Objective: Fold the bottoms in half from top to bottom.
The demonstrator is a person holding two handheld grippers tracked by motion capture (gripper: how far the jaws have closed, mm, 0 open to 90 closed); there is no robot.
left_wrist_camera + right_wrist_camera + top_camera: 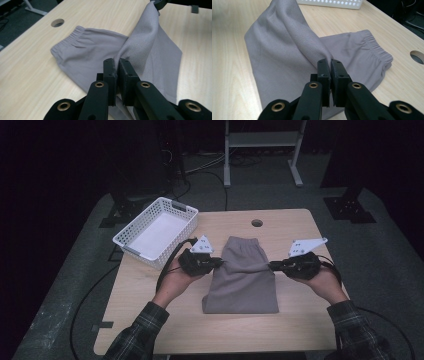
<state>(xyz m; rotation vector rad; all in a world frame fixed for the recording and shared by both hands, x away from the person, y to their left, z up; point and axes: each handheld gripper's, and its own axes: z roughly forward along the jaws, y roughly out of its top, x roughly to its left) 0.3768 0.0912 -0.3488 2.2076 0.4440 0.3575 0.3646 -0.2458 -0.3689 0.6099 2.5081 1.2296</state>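
Here, grey shorts (243, 280) lie folded at the middle of the wooden table (150, 320), elastic waistband toward the far edge near a round hole (257, 223). The left gripper (218, 263) pinches the left edge of the cloth between closed jaws; the right gripper (273, 266) likewise clamps the right edge, lifting a fold. A white basket (156, 231) sits at the far-left corner.

On your light wooden desk (150, 285) you have a white perforated basket (156, 231) at the far left corner, a round cable hole (257, 223) near the far edge, and a white metal frame (262, 145) on the floor beyond.
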